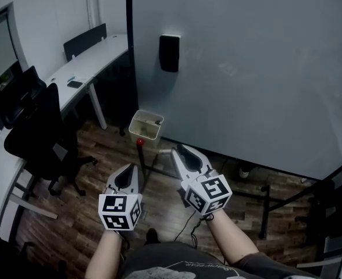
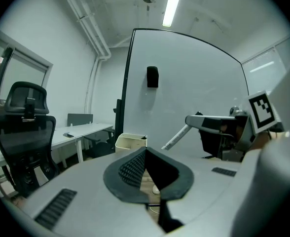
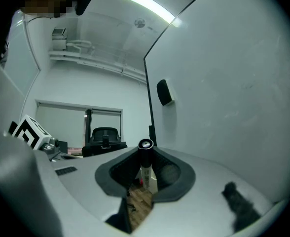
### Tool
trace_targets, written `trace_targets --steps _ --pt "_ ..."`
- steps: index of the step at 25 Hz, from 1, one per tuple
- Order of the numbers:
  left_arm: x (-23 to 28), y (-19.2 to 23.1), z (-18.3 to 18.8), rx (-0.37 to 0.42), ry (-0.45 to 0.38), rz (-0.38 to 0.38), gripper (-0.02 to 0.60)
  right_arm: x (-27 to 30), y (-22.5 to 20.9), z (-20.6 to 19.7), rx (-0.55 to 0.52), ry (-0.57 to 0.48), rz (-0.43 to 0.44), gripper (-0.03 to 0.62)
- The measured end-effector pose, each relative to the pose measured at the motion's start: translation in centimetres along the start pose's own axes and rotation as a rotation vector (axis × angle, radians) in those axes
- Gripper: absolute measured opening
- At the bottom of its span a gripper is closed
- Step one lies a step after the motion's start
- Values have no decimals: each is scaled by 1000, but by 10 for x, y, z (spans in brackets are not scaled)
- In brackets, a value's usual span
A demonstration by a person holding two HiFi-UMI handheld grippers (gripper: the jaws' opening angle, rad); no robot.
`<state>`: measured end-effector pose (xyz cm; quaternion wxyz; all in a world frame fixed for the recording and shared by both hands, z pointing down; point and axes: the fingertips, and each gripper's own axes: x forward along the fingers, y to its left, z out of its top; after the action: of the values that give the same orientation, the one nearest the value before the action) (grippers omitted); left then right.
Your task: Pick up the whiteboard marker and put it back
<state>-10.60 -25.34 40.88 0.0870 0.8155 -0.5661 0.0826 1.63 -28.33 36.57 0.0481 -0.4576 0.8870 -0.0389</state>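
Observation:
The whiteboard marker (image 3: 145, 163), white with a black cap, is clamped between the jaws of my right gripper (image 3: 146, 158) and points forward, cap end towards the camera. In the left gripper view the marker (image 2: 176, 137) sticks out of the right gripper (image 2: 197, 120) and slants down to the left. In the head view the right gripper (image 1: 185, 156) hangs low in front of the big whiteboard (image 1: 246, 68). My left gripper (image 1: 126, 176) is beside it on the left, jaws together and empty. A black holder (image 1: 170, 53) is fixed high on the whiteboard.
A cream waste bin (image 1: 146, 127) stands on the wooden floor by the whiteboard's left edge. A black office chair (image 1: 37, 133) and a long white desk (image 1: 95, 57) line the left side. The whiteboard's dark stand (image 1: 265, 211) runs along the floor at the right.

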Motion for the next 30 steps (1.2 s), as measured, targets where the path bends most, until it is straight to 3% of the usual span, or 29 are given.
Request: trace_targets --steps 12,30 --pt "48 40 12 -4 -2 -35 12 62 -14 -1 -7 4 -30 81" --pt "101 67 1 -8 50 -98 12 125 -29 -51 21 100 -62 81"
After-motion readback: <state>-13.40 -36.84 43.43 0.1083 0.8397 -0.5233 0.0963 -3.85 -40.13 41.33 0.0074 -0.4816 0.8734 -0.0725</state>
